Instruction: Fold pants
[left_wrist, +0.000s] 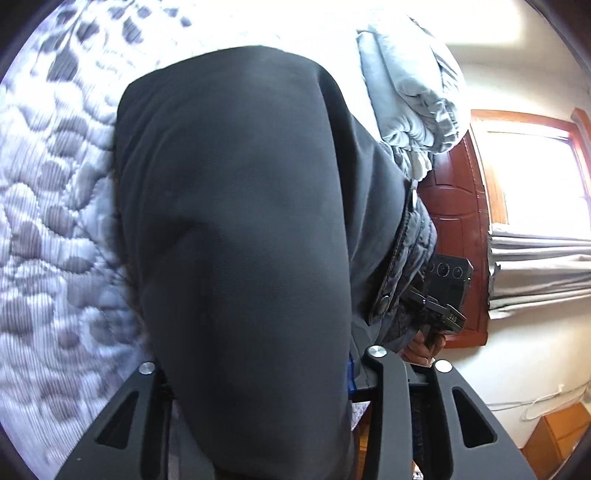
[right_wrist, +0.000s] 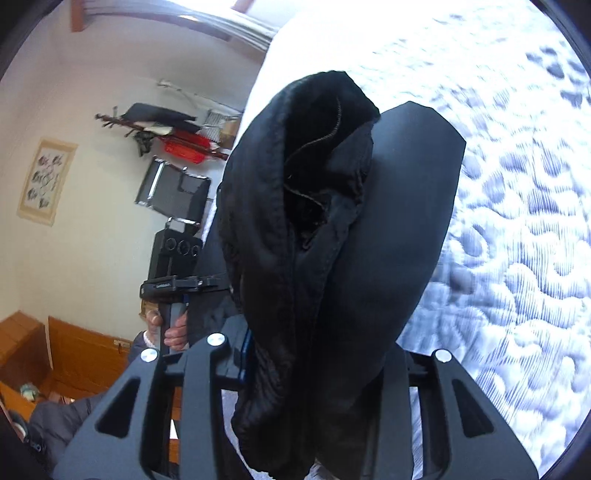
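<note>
We see black pants (left_wrist: 240, 221) gripped in both jaws, blocking each view, quilted bed (left_wrist: 55, 221) at nine o'clock, wooden door (left_wrist: 458, 229) at three o'clock.

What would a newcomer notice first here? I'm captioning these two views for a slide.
Black pants fill the middle of both wrist views, bunched between each gripper's fingers, with the open waistband and zipper showing in the right view. Behind lies a grey-and-white quilted bedspread, and a bright window glares at the left view's right edge.
</note>
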